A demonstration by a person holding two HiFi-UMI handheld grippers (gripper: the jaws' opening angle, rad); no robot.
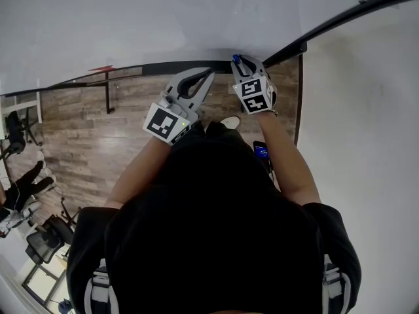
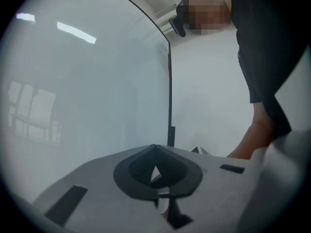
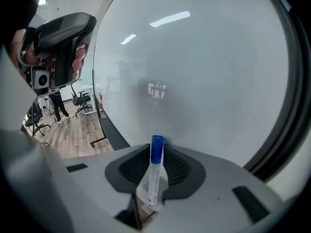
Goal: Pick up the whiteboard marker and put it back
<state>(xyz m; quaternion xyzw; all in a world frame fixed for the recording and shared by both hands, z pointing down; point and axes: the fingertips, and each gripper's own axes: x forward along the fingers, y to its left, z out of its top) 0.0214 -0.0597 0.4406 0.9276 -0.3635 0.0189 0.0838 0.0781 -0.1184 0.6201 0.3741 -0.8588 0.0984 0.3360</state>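
Whiteboard marker (image 3: 154, 174), white barrel with a blue cap, lies lengthwise between the pads of my right tongs (image 3: 156, 149), cap end forward toward the whiteboard (image 3: 209, 81). The pads close on it from both sides and hold it clear of the wood floor (image 3: 73, 135), a strip of which shows through the gap beneath.

In the head view, my right tongs reach the black ledge (image 1: 163, 67) along the whiteboard's lower edge. The blue cap sits at their tip, just at the ledge; I cannot tell whether it touches.

My left tongs (image 2: 155, 154) are closed tip to tip with nothing between them, just beside the right ones and near the same ledge. In the left gripper view, the board's black frame edge (image 2: 169, 91) rises behind the closed tips.
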